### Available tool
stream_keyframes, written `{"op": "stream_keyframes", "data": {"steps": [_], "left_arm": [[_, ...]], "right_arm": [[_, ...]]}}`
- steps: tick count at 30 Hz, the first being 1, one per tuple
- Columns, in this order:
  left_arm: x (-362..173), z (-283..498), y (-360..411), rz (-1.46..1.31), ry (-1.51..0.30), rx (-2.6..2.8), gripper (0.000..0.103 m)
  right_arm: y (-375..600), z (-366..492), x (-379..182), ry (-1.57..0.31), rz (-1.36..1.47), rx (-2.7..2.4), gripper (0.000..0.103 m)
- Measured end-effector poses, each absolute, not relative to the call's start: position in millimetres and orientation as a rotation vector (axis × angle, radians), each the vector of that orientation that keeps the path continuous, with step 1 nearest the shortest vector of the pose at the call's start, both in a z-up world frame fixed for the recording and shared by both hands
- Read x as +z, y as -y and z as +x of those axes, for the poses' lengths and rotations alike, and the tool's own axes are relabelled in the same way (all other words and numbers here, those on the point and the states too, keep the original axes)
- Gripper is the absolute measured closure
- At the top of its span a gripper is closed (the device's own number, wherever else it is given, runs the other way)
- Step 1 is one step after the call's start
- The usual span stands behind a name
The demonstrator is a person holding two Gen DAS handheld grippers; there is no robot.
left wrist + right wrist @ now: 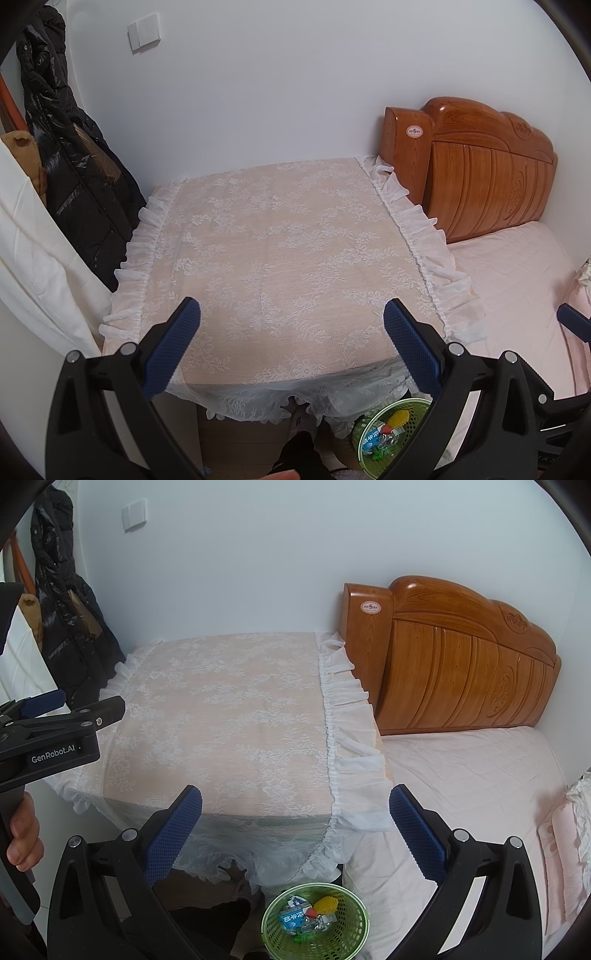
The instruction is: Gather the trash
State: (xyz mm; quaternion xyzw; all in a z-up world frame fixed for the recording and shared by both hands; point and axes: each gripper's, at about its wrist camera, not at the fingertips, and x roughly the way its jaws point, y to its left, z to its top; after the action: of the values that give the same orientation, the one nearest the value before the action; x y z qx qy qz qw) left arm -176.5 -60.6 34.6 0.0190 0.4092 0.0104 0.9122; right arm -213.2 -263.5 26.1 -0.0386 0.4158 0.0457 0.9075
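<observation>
A green mesh basket (347, 943) stands on the floor between the table and the bed; in the left wrist view the basket (362, 430) shows at the bottom right. It holds trash: a blue-and-white wrapper (291, 920), a yellow bumpy piece (325, 904) and crumpled foil. My left gripper (291, 343) hovers open over the table's near edge, nothing between its blue pads. My right gripper (295, 830) is open too, above the table's front right corner and the basket. The left gripper (55, 716) appears from the side at the left of the right wrist view.
A table under a lace cloth (280, 251) fills the middle. A bed with a pink cover (461, 786) and a wooden headboard (461, 657) lies to the right. A black jacket (74, 147) hangs on the left, beside white fabric. A hand (24, 834) holds the left gripper's handle.
</observation>
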Motion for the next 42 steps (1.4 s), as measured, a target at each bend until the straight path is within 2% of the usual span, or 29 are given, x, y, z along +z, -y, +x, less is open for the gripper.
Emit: {"op": "stream_keyframes", "data": {"steps": [42], "left_arm": [[25.2, -173.8, 52.3, 0.033, -0.864, 0.012, 0.008]], "right_arm": [[260.6, -219.4, 19.8, -0.875, -0.093, 0.109, 0.002]]}}
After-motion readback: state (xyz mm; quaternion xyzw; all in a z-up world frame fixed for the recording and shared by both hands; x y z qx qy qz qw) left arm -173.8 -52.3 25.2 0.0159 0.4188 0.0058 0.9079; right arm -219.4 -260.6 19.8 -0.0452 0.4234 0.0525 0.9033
